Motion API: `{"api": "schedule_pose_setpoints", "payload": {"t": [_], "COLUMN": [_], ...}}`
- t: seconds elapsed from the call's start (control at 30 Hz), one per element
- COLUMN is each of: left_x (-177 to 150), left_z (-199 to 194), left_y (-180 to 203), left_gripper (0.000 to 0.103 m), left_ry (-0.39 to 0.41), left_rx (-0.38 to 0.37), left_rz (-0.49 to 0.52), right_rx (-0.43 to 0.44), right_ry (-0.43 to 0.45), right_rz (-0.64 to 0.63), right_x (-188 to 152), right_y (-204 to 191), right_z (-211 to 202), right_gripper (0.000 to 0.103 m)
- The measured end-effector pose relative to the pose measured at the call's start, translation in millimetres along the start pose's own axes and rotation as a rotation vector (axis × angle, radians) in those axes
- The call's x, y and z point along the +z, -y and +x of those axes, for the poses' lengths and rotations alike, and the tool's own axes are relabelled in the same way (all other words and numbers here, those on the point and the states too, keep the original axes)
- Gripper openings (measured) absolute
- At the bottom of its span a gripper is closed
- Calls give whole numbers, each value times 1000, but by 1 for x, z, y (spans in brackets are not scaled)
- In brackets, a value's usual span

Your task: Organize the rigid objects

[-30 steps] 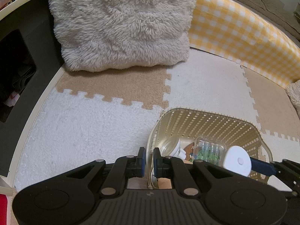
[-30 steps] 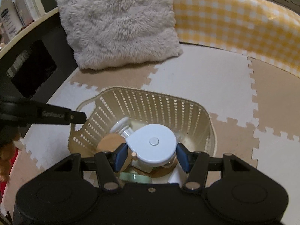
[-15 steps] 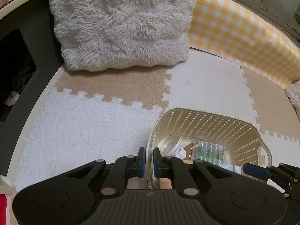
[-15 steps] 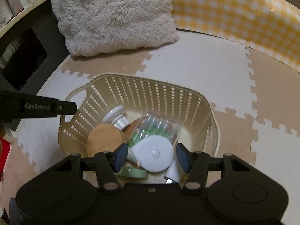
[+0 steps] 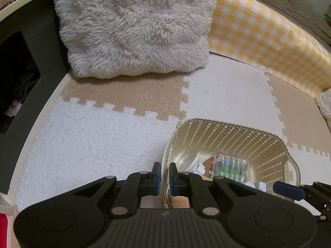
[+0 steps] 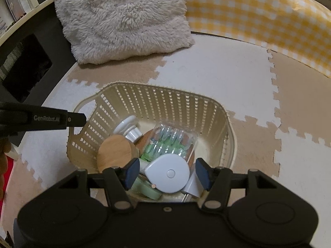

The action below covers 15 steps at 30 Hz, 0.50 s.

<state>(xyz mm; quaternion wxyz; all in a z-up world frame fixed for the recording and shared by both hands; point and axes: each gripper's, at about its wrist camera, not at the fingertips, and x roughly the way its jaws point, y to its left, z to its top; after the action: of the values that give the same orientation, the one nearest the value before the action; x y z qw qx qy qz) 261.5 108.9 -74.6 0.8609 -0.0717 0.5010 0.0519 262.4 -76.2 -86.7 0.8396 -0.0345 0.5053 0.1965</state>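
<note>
A cream slotted basket (image 6: 165, 88) sits on the foam floor mats. My left gripper (image 5: 164, 172) is shut on its near left rim (image 5: 165, 157); one of its fingers (image 6: 76, 119) shows at that rim in the right wrist view. My right gripper (image 6: 167, 170) hovers open over the basket's near side. Below it a white teardrop-shaped device (image 6: 167, 175) lies loose among the contents, touching neither pad. Also inside are a clear box of green pieces (image 6: 171, 140), a wooden disc (image 6: 114, 152), a white round fitting (image 6: 126, 126), a green ring (image 6: 149, 192) and a white plug (image 6: 192, 186).
A shaggy grey cushion (image 5: 134, 26) leans at the back, next to a yellow checked bumper (image 5: 269, 41) curving to the right. Dark shelving (image 5: 18, 72) lines the left side. White and tan puzzle mats (image 5: 93, 136) cover the floor around the basket.
The white device, between my right gripper's fingers above the basket a second ago, now lies inside the basket. The right gripper's view has shifted closer over the basket. The left gripper has not moved.
</note>
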Motion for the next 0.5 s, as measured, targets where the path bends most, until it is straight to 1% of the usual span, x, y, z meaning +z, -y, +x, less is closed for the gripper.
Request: {"api": "schedule_pose_setpoints", "payload": {"t": [0.23,0.43,0.47,0.5], "left_x": [-4,-11,-13,-14], "left_z": [-4,-30,-35,-40], "left_y": [2,3,2,2], "left_gripper": [9,11,15,22], "left_ry": [-1,55,65,72], "left_rx": [13,27,31,34], "left_rz": [9,32,29,27], "right_rx": [11,15,16,15], "right_ry": [49,97,106,116], "right_rz": [18,35,38,40], "right_x": [2,0,0,0], "right_y": [1,4,5,6], "right_z": [-17,-40,-44,-49], "right_gripper": [61,63,63,63]}}
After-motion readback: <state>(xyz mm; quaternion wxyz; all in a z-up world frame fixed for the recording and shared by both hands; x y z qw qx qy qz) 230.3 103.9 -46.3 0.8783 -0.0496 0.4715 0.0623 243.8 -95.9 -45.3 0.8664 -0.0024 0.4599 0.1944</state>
